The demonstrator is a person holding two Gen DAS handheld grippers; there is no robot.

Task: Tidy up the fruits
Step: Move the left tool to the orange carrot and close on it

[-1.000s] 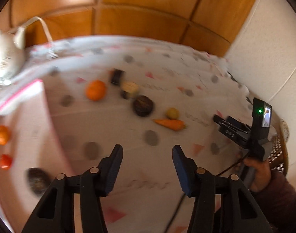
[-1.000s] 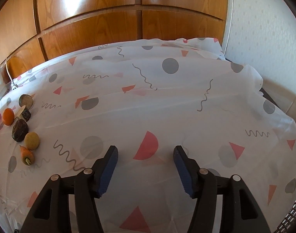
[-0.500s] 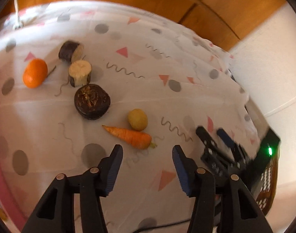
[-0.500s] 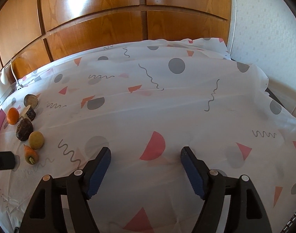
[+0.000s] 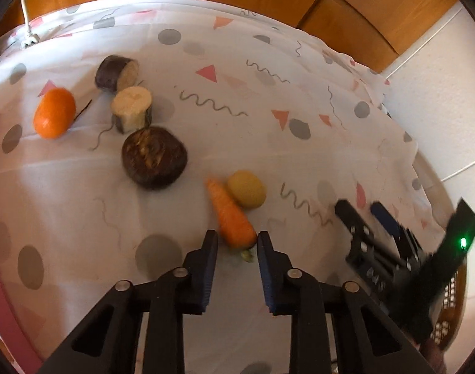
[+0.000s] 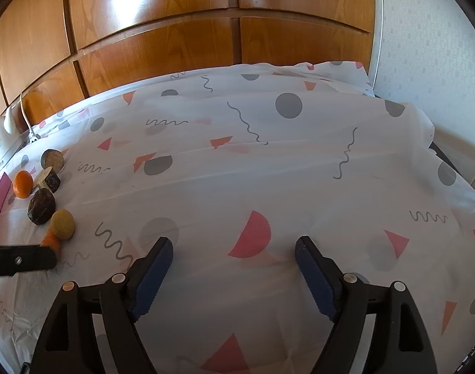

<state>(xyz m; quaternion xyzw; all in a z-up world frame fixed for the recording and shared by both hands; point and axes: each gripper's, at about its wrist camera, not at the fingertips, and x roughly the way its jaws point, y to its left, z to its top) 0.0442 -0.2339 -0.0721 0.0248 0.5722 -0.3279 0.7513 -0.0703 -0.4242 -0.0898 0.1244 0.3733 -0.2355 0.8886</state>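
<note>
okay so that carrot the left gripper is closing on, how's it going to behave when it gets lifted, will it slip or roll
The carrot looks stiff, so it should lift without bending. The left gripper, whose jaws have just been closing, clamps only its thick end, so the tapered tip may droop or swing. Its smooth, cone-shaped skin could slide out forward. If dropped, it would probably roll in a curve.

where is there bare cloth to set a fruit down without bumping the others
The cloth ahead of the open right claw is bare to the wooden doors and wall. It is crowded around the shut left claw: carrot, potato, orange, dark pieces.
</note>
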